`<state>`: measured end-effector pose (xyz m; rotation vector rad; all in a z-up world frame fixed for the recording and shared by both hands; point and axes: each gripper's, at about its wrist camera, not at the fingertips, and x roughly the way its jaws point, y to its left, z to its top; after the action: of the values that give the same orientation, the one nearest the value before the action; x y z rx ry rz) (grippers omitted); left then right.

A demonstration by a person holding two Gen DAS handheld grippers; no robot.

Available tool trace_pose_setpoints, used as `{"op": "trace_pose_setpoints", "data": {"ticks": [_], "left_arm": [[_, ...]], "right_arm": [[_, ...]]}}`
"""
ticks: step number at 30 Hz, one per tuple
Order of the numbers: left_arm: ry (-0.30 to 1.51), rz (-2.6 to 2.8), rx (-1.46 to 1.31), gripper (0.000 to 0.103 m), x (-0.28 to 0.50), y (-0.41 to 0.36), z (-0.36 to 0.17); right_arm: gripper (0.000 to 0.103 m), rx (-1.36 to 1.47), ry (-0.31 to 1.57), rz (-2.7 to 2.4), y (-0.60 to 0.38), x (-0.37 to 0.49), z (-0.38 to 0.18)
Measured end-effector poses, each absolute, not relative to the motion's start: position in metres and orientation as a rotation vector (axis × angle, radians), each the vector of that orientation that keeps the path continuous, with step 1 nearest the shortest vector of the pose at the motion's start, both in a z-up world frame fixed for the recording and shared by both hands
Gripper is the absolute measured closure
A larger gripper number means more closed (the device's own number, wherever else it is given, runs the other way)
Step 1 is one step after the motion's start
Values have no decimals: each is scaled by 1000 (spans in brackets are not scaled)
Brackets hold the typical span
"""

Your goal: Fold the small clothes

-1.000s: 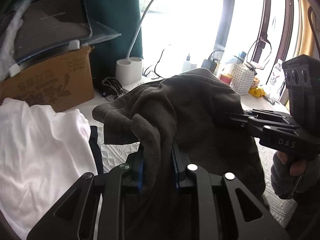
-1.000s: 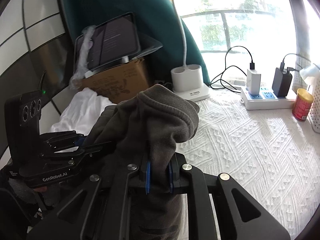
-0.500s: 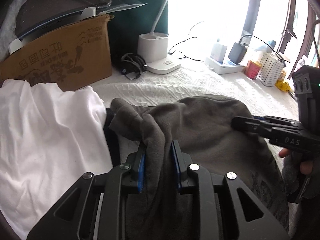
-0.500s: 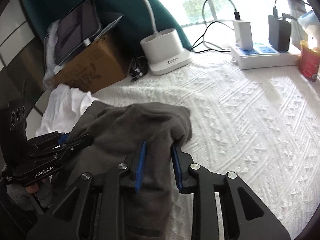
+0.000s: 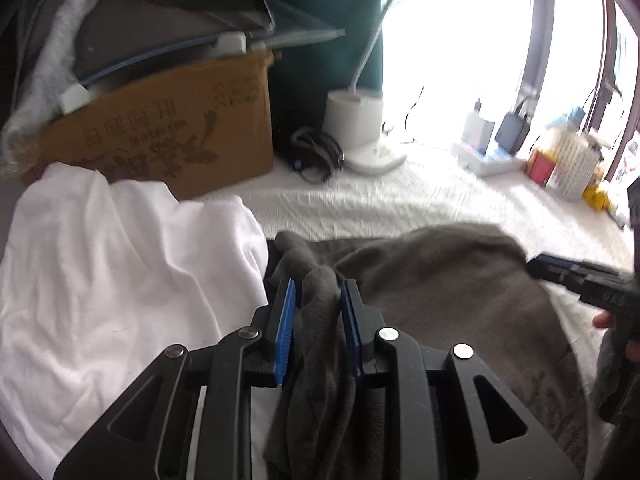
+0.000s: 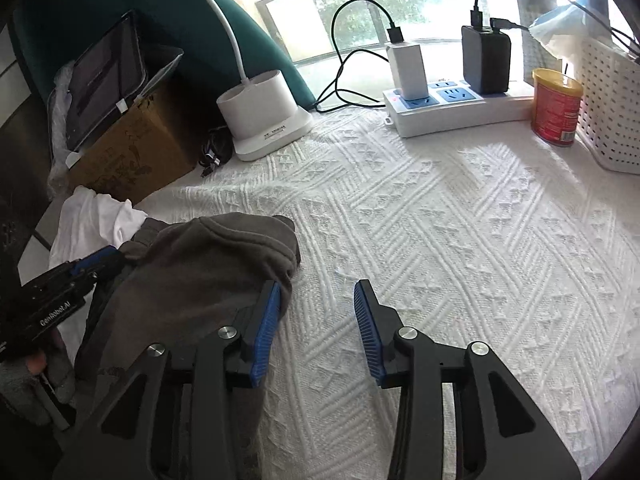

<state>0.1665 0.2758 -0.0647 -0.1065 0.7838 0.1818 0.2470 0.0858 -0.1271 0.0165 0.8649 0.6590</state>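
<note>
A grey fleece garment lies on the white textured cloth, also seen in the right wrist view. My left gripper is shut on a bunched fold of the garment at its left edge. My right gripper is open and empty, its left finger just beside the garment's right edge. The right gripper shows at the right edge of the left wrist view; the left gripper shows at the left of the right wrist view.
A white garment lies left of the grey one. Behind stand a cardboard box, a white lamp base, a power strip with chargers, a red can and a white basket.
Both grippers lowered the grey garment from the air onto the cloth. The right gripper opened, let go of it and shifted right. The left gripper still grips its fold.
</note>
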Motion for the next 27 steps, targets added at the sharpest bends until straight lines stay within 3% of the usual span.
{"op": "trace_pose_setpoints", "data": {"ticks": [14,27], "left_arm": [[748,42,-131,79,123,236,-30],[882,-80,-144,75,79,184,-64]], "right_arm": [[61,-7,821,664,69,207,-112],[61,-11,826,711,46,155,-114]]}}
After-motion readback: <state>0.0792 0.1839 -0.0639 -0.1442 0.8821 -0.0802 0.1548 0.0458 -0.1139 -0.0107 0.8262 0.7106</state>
